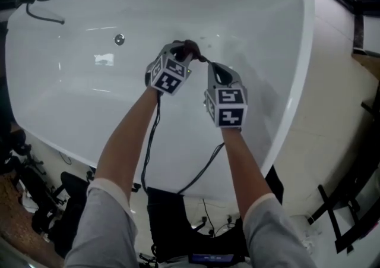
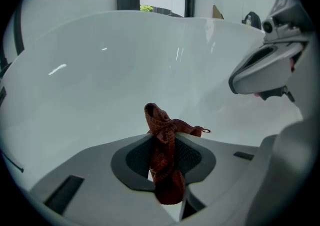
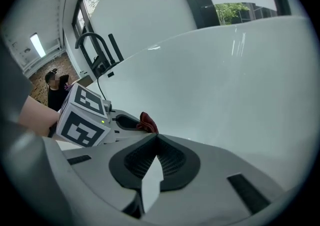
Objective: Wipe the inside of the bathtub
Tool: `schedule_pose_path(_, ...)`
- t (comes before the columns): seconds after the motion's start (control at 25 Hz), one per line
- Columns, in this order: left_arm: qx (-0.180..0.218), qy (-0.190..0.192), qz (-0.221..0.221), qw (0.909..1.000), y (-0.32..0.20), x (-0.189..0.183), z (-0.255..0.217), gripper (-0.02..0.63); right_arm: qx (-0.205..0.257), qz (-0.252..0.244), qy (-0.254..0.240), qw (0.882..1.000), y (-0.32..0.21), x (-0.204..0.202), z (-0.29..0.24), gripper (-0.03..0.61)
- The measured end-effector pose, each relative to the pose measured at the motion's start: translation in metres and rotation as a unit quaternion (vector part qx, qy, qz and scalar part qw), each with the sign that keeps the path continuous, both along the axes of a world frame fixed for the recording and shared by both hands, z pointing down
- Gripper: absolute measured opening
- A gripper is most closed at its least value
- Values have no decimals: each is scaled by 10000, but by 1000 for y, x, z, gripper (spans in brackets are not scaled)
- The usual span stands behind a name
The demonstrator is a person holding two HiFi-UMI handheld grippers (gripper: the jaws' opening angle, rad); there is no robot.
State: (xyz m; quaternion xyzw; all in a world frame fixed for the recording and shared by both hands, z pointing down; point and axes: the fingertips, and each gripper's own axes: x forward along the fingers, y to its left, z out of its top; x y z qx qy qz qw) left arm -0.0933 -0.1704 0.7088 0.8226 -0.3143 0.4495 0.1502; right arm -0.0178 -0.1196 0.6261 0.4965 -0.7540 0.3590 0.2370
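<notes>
A white bathtub (image 1: 285,17) fills the head view, with both grippers held over its inside. My left gripper (image 1: 189,49) is shut on a dark red cloth (image 2: 164,157), which is bunched between the jaws and sticks out past their tips. The cloth (image 1: 191,48) shows as a small dark lump at the jaw tips, and its end (image 3: 147,122) shows in the right gripper view too. My right gripper (image 1: 215,71) sits just right of the left one, jaw tips touching, nothing held. The tub wall (image 2: 100,69) lies close ahead.
A round metal fitting (image 1: 119,39) sits on the tub wall at upper left. A dark faucet (image 3: 92,44) stands on the rim. Cables (image 1: 151,142) hang from the grippers over the near rim. Black stands (image 1: 338,213) are on the floor at right. A person (image 3: 55,89) stands far off.
</notes>
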Motion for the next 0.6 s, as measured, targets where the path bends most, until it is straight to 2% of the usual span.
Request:
schedule_pose_path(0.36, -128, -361, 700, 9968, -10, 8, 98, 100, -304, 426, -128, 9985, 4, -8, 84, 9)
schedule_pose_path(0.6, -234, -568, 842, 9946, -22, 4, 146, 100, -393, 623, -204, 9971, 0, -11, 117, 9)
